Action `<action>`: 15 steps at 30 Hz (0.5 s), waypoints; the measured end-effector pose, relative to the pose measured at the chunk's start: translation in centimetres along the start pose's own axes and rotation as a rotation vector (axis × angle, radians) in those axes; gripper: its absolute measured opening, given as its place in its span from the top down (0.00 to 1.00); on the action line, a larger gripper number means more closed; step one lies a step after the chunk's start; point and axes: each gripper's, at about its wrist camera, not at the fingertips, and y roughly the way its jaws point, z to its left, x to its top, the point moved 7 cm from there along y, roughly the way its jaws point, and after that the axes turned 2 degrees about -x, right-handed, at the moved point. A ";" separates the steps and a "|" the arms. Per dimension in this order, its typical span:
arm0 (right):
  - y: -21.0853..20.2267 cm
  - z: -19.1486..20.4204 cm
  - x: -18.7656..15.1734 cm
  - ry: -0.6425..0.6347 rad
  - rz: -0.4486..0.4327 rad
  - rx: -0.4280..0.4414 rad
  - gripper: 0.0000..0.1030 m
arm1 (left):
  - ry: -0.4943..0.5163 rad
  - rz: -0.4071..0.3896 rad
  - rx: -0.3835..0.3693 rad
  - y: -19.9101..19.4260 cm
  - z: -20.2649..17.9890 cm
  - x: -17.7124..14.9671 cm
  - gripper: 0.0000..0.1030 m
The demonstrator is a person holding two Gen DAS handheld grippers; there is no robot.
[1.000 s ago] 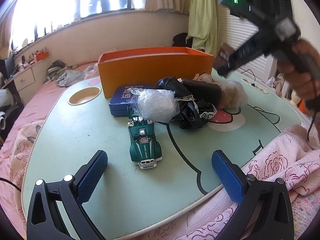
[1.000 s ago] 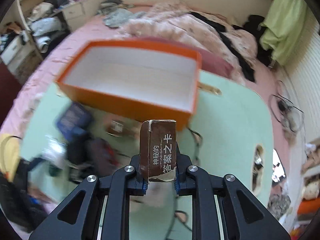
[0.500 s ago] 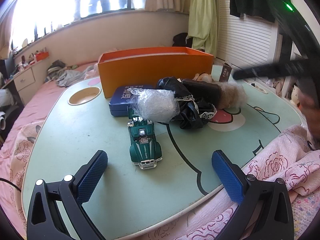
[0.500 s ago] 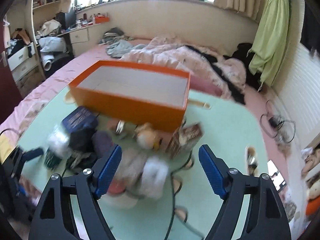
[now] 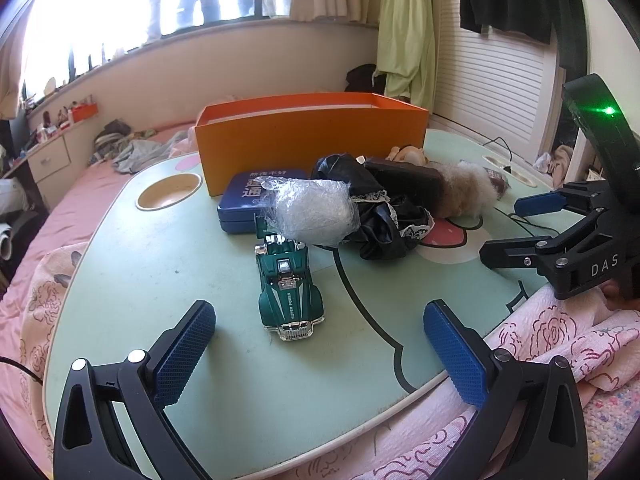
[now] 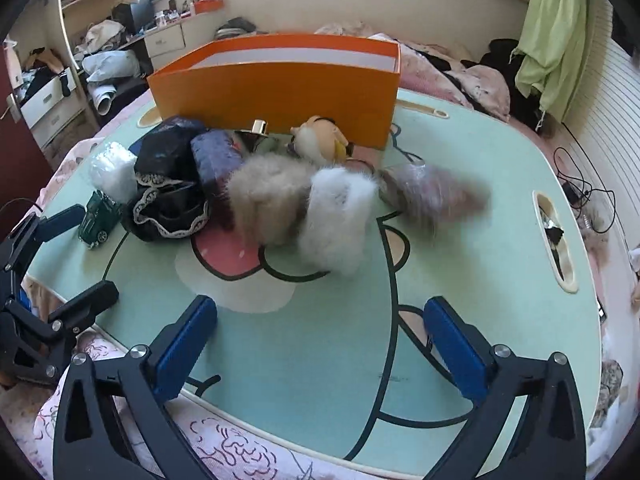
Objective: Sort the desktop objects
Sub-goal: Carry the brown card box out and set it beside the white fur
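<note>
An open orange box (image 5: 312,136) stands at the back of the green table (image 5: 160,264); it also shows in the right wrist view (image 6: 280,76). In front lie a green toy car (image 5: 288,280), a blue tin (image 5: 248,200), a plastic-wrapped white ball (image 5: 312,210), black lace cloth (image 5: 384,220), a dark case (image 5: 408,178) and fluffy fur pieces (image 6: 304,204). A brown card box (image 6: 432,194) lies blurred right of the fur. My left gripper (image 5: 320,354) is open just before the car. My right gripper (image 6: 320,348) is open and empty near the front edge.
A doll figure (image 6: 320,140) and a gold-capped item (image 6: 258,128) lie against the box front. Cup recesses (image 5: 168,196) and a slot (image 6: 554,236) are set in the table. Pink bedding (image 5: 560,340) surrounds it. A cable (image 6: 580,188) lies at the right.
My right gripper has let go of the brown card box, which now lies on the table by the fur. The gripper opened and dropped back to the table's front edge. The left gripper stayed still.
</note>
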 end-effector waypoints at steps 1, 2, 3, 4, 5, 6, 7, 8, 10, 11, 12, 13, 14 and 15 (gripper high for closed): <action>0.0 0.0 0.0 0.000 -0.001 0.000 0.00 | 0.000 0.000 0.000 0.0 0.0 0.0 0.00; 0.0 0.0 -0.1 0.000 -0.002 0.000 0.00 | 0.000 0.001 0.000 0.0 0.0 0.0 0.00; 0.0 -0.1 -0.2 0.001 -0.002 0.000 0.00 | 0.000 0.001 0.001 0.0 0.0 0.0 0.00; 0.0 -0.1 -0.2 0.000 -0.002 0.000 0.00 | 0.000 0.001 0.001 0.0 0.0 0.0 0.00; 0.0 -0.1 -0.2 0.000 -0.002 0.000 0.00 | 0.000 0.001 0.001 0.0 0.0 0.0 0.00; 0.0 -0.1 -0.2 0.000 -0.003 0.000 0.00 | 0.000 0.001 0.000 0.0 0.0 0.0 0.00; 0.0 -0.1 -0.2 0.000 -0.003 0.001 0.00 | 0.000 0.001 0.000 0.0 0.0 0.0 0.00; 0.0 -0.1 -0.2 0.000 -0.002 0.000 0.00 | 0.000 0.001 0.000 0.0 0.0 0.0 0.00; 0.0 -0.1 -0.2 -0.001 -0.002 0.001 0.00 | -0.001 0.005 0.001 0.0 0.0 0.0 0.00; 0.0 -0.1 -0.2 -0.001 -0.002 0.001 0.00 | -0.001 0.010 0.004 -0.1 0.0 0.0 0.00; 0.0 -0.1 -0.2 -0.001 -0.003 0.001 0.00 | -0.003 0.015 0.006 -0.1 0.1 0.0 0.00; 0.0 -0.1 -0.2 0.000 -0.003 0.002 0.00 | -0.011 0.020 0.005 -0.3 0.2 0.1 0.00; 0.1 -0.2 -0.2 0.000 -0.004 0.003 0.00 | -0.021 0.019 0.007 -0.6 0.4 0.3 0.00; 0.1 -0.2 -0.3 0.001 -0.005 0.004 0.00 | -0.025 0.013 0.011 -0.9 0.6 0.6 0.00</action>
